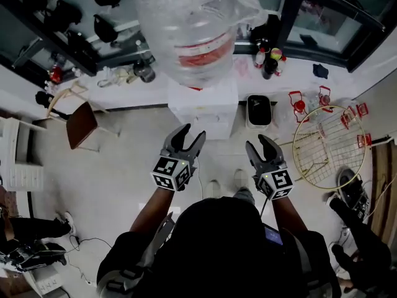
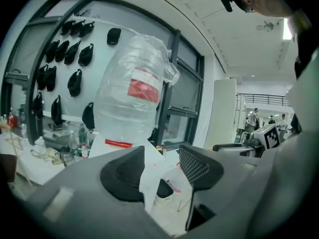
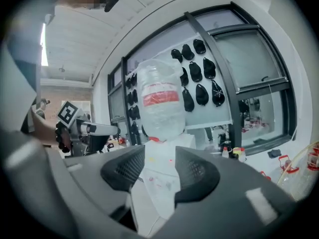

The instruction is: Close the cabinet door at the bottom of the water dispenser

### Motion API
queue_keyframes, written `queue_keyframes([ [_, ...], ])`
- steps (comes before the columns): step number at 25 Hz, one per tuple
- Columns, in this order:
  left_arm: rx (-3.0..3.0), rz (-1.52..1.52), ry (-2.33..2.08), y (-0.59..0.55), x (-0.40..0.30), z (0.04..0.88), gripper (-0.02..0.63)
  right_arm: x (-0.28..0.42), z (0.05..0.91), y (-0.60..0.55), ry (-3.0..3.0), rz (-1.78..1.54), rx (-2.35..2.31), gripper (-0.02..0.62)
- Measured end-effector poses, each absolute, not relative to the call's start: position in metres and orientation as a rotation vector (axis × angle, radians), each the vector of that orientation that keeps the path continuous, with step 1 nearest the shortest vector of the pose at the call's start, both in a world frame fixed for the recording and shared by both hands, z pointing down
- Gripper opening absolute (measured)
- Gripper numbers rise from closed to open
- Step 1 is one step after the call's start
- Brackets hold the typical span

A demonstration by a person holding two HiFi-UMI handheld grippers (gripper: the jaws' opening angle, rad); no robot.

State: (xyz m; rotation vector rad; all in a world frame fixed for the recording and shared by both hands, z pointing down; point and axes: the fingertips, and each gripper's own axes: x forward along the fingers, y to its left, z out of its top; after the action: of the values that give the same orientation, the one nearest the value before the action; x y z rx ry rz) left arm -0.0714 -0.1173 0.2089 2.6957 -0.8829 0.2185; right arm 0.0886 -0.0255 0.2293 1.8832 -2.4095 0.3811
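left gripper [image 1: 192, 133] and right gripper [image 1: 258, 143] both spread, nothing between the jaws, held short of the water dispenser [image 1: 203, 104]. its bottom cabinet door [image 1: 206, 128] shows no leaf swung out; judged shut or nearly. next: confirm flush, else press low on the front.

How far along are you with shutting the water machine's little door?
Looks done: nothing sticks out from the water dispenser; its front looks flat in the right gripper view. In hand: nothing; the left gripper and right gripper are open, empty, away from it. Left: probably nothing, though its bottom is mostly hidden.
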Motion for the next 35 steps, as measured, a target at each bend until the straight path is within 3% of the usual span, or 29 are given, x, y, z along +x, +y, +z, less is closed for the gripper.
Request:
queue_keyframes([
  [12, 2.653, 0.115, -1.142, -0.115, -0.099, 0.157, 0.225, 0.081, 0.176, -0.063, -2.579, 0.204, 1.65, 0.136],
  [28, 2.64, 0.066, -1.368, -0.11, -0.119, 0.148, 0.019, 0.08, 0.163, -0.081, -2.674, 0.15, 1.555, 0.024],
  [35, 2.638, 0.056, -1.363, -0.11, -0.113, 0.153, 0.008, 0.078, 0.167, -0.082, -2.682, 0.153, 1.514, 0.006],
])
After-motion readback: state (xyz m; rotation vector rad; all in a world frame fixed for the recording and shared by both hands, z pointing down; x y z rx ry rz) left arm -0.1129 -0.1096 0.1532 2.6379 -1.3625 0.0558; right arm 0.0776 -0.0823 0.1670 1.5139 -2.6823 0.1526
